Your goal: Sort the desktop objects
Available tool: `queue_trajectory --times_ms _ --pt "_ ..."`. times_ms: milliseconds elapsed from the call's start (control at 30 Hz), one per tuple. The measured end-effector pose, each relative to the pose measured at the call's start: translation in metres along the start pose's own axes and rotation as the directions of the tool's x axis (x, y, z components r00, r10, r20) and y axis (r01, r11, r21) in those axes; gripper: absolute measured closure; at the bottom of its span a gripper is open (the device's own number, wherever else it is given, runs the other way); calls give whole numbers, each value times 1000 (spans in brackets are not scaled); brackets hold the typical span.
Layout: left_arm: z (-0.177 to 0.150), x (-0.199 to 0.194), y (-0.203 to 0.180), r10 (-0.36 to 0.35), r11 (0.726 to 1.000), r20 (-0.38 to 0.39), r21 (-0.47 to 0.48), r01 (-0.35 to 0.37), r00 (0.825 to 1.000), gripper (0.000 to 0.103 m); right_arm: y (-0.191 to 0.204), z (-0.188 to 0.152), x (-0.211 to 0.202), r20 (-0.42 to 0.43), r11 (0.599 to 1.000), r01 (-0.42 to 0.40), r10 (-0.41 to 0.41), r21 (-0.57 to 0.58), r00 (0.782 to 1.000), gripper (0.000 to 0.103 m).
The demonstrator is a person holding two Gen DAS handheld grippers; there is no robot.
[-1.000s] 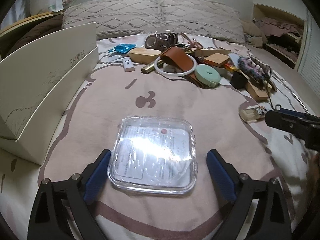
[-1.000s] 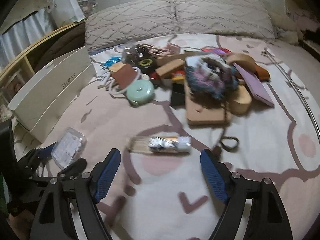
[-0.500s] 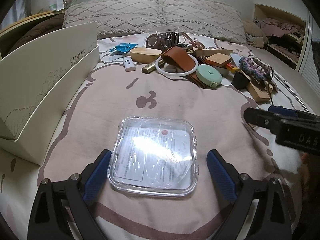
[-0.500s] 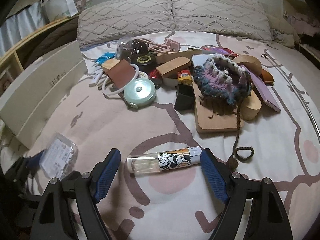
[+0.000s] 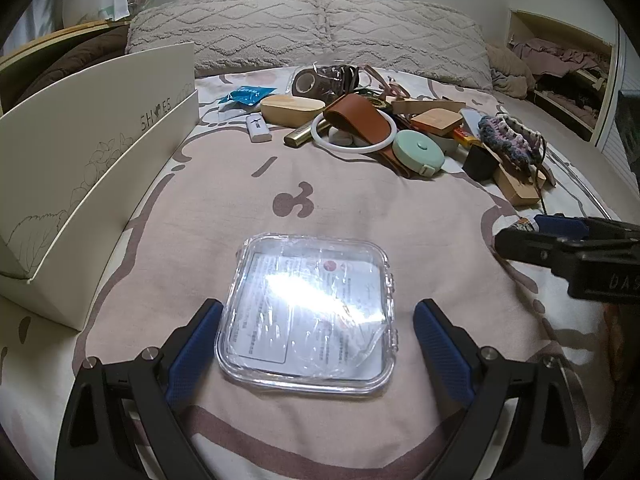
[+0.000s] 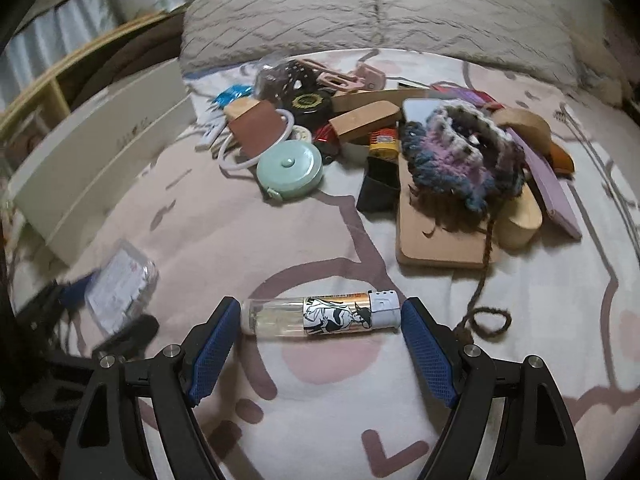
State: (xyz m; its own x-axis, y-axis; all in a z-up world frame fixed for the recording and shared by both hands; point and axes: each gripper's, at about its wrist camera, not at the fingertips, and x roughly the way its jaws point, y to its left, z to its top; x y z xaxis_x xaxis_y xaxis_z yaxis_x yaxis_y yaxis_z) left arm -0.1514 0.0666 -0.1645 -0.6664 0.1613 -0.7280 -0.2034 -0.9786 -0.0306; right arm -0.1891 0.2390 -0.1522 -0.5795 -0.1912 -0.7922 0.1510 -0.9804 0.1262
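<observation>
We judge the clear plastic case (image 5: pixel 308 312) light, stiff and slick, best squeezed across its two flat side edges. It lies flat on the bedspread (image 5: pixel 360 208) between the fingers of our left gripper (image 5: pixel 316 344), which stand apart, not pressing it. The glossy little bottle (image 6: pixel 320 316) may roll; we would pinch it end to end. It lies crosswise between the spread fingers of our right gripper (image 6: pixel 320 344), white cap beside the right finger.

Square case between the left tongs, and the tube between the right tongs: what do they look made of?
Square case: clear, glossy hard plastic, probably; glare on its lid, printed paper visible inside.
Tube: transparent body, plastic or glass, with a shiny printed label and a white cap.
</observation>
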Motion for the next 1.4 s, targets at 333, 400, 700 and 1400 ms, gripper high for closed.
queue_trajectory --times_ms 333,400,700,1400 --pt "0 0 0 -1 1000 0 -2 1 1000 6 4 0 9 -28 994 -7 4 -107 1000 18" --pt "0 0 0 -1 1000 -2 -1 1 1000 6 1 -1 7 -16 996 -16 15 -87 1000 18" --pt "4 2 -1 -5 1000 -5 -3 5 1000 12 13 -12 3 34 993 40 -36 -110 999 23" --pt "15 -16 5 -3 1000 23 -27 4 1000 26 26 -22 -16 76 995 48 -41 -93 996 23"
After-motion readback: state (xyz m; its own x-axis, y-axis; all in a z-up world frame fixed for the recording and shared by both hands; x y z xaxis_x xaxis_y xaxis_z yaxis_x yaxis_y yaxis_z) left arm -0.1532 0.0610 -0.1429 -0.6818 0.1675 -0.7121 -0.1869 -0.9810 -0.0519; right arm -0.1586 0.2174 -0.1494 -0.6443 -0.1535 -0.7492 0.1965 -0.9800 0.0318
